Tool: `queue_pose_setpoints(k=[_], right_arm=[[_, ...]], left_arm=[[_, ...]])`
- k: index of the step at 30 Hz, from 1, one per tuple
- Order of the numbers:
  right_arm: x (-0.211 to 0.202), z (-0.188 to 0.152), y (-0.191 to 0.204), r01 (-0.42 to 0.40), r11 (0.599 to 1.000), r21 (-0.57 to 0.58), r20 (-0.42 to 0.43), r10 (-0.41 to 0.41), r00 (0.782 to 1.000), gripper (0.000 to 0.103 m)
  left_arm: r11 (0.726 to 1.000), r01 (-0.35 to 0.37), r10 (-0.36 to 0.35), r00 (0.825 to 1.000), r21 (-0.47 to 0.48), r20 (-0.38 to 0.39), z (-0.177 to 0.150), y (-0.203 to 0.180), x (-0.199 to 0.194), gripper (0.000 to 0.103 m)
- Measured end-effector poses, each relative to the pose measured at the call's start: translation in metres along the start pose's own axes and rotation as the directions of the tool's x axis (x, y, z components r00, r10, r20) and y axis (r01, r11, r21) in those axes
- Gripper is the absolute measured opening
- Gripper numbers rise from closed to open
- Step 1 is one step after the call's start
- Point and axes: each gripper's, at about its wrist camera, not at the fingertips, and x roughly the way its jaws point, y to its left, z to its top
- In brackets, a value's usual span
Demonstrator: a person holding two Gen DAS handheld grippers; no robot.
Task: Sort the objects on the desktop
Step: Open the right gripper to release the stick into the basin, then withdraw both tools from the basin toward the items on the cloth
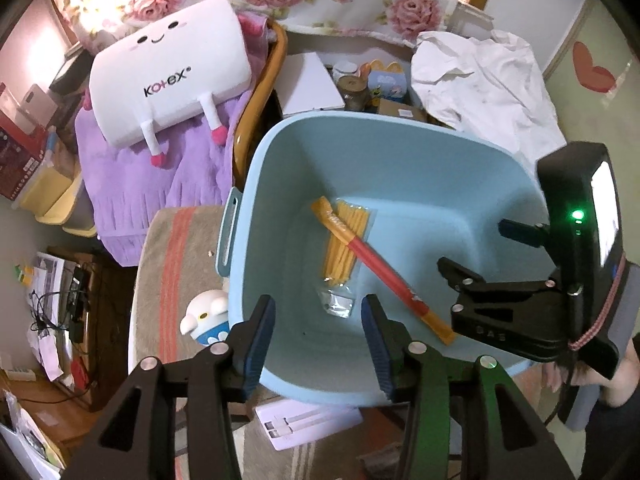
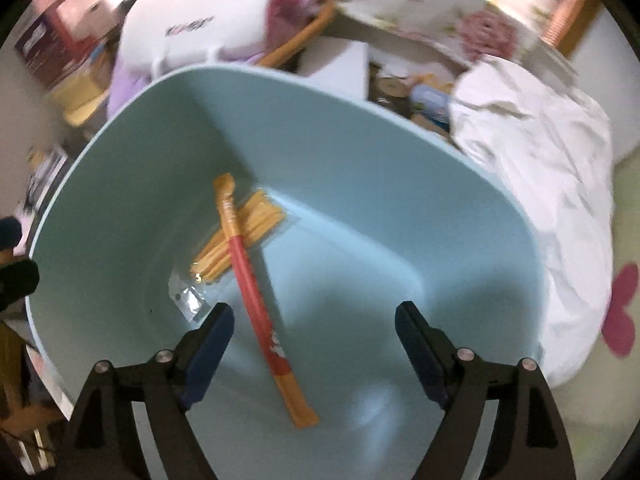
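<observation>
A light blue plastic basin (image 1: 400,152) (image 2: 400,184) holds a long red and orange stick packet (image 1: 380,268) (image 2: 256,300) lying across a clear bag of yellow sticks (image 1: 348,240) (image 2: 244,232). My left gripper (image 1: 318,344) is open and empty over the basin's near rim. My right gripper (image 2: 314,354) is open and empty above the basin's inside, over the stick packet. In the left wrist view the right gripper (image 1: 476,256) shows over the basin's right side.
A white and blue toy figure (image 1: 206,316) lies on the striped cloth (image 1: 176,248) left of the basin. A white flat box (image 1: 308,424) sits by the near rim. A white Kotex plush (image 1: 168,68), purple blanket, crumpled white sheet (image 1: 488,84) and jars surround the basin.
</observation>
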Motion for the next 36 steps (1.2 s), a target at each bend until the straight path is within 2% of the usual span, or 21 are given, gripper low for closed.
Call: queue_pose_setpoints(k=[4, 6, 10, 14, 21, 28, 36], right_arm=[[-0.042, -0.012, -0.010, 0.004, 0.997, 0.072, 0.041, -0.007, 0.999, 0.087], [-0.039, -0.019, -0.006, 0.012, 0.996, 0.091, 0.059, -0.018, 0.998, 0.087], [-0.066, -0.041, -0.007, 0.041, 0.991, 0.129, 0.087, -0.053, 0.995, 0.088], [-0.090, -0.066, -0.008, 0.030, 0.983, 0.183, 0.110, -0.051, 0.993, 0.088], [-0.133, -0.102, -0.006, 0.035, 0.973, 0.228, 0.168, -0.075, 0.983, 0.088], [-0.162, -0.134, -0.009, 0.000, 0.956, 0.294, 0.221, -0.068, 0.973, 0.088], [-0.189, -0.163, -0.005, 0.010, 0.954, 0.300, 0.271, -0.095, 0.958, 0.088]], left_arm=[[1.000, -0.004, 0.003, 1.000, 0.013, 0.019, -0.010, -0.011, -0.017, 0.049], [1.000, -0.007, 0.006, 1.000, 0.014, 0.027, -0.016, -0.016, -0.026, 0.049], [1.000, -0.024, 0.022, 0.998, 0.018, 0.060, -0.030, -0.027, -0.046, 0.049], [0.999, -0.032, 0.030, 0.996, 0.022, 0.083, -0.044, -0.038, -0.063, 0.049], [0.998, -0.049, 0.044, 0.990, 0.036, 0.133, -0.073, -0.055, -0.093, 0.049], [0.997, -0.072, 0.064, 0.983, 0.041, 0.175, -0.098, -0.070, -0.116, 0.049], [0.995, -0.086, 0.074, 0.972, 0.042, 0.222, -0.123, -0.082, -0.138, 0.049]])
